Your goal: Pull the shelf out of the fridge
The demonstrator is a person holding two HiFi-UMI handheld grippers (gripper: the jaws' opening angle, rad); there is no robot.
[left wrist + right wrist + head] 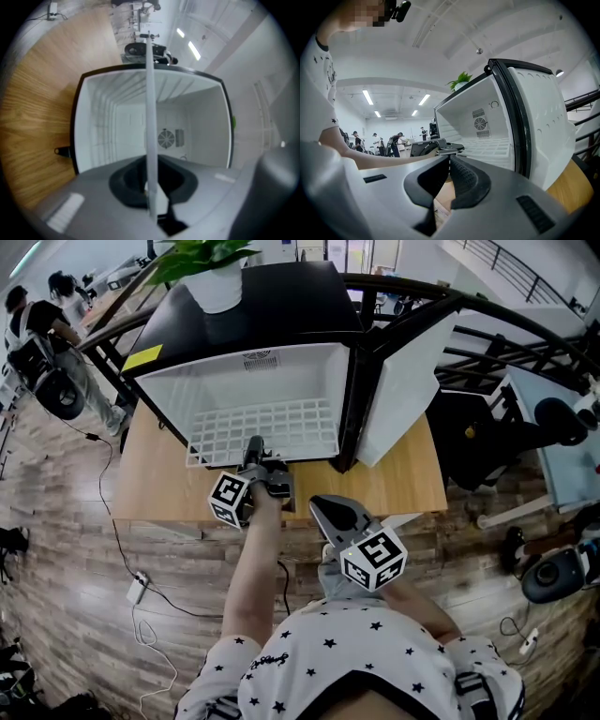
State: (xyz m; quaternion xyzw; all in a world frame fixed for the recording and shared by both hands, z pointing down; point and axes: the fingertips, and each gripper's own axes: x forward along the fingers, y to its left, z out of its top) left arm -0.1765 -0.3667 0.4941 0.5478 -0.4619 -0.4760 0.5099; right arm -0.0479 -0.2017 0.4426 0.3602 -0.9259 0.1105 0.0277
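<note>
While the left gripper (pixel 253 446) pinches the shelf (pixel 272 423) by its near edge, the shelf runs away into the fridge (pixel 281 315); the right gripper (pixel 330 507) hangs nearer the person, fingers together.

Fridge (pixel 281 306) black outside, white inside, with a yellow label (pixel 142 359) at 9 o'clock. Shelf (pixel 272 427) a white grid. Bench (pixel 159 479) pale wood grain. Shirt (pixel 356 652) white with black stars. Floor (pixel 56 615) brown planks.

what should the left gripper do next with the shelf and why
Probably pull level, straight back toward the person: the left gripper is shut on the front edge of the white wire shelf, most of which lies inside the fridge, and the door stands wide open, clear of its path.
</note>
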